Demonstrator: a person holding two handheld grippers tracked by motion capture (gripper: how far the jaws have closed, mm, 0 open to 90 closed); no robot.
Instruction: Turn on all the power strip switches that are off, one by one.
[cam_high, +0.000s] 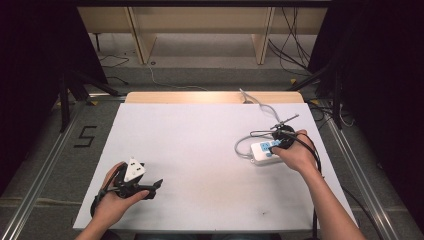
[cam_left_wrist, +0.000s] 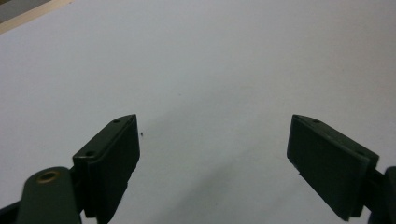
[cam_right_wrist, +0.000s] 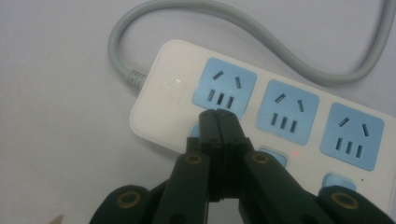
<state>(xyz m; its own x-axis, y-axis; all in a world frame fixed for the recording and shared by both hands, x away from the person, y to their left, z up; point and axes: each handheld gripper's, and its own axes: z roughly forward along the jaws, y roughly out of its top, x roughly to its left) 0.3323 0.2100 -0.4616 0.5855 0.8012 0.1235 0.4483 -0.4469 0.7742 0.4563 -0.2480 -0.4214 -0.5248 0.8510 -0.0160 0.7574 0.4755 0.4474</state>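
A white power strip (cam_high: 261, 153) with three blue socket faces (cam_right_wrist: 284, 106) lies on the right side of the white table (cam_high: 200, 150). Its grey cable (cam_right_wrist: 261, 29) curls away from one end. My right gripper (cam_right_wrist: 218, 115) is shut with nothing between the jaws. Its tips rest on the strip's near edge, over the small blue switch button (cam_right_wrist: 194, 131) below the first socket. In the high view a hand holds the right gripper (cam_high: 281, 142) over the strip. My left gripper (cam_left_wrist: 212, 140) is open over bare table, and it sits near the front left edge (cam_high: 150, 187).
Two more blue switch buttons (cam_right_wrist: 270, 157) line the strip's near edge, with a faint red dot beside one. A thin cable (cam_high: 262, 106) runs off the table's far edge. Black stands and floor cables surround the table.
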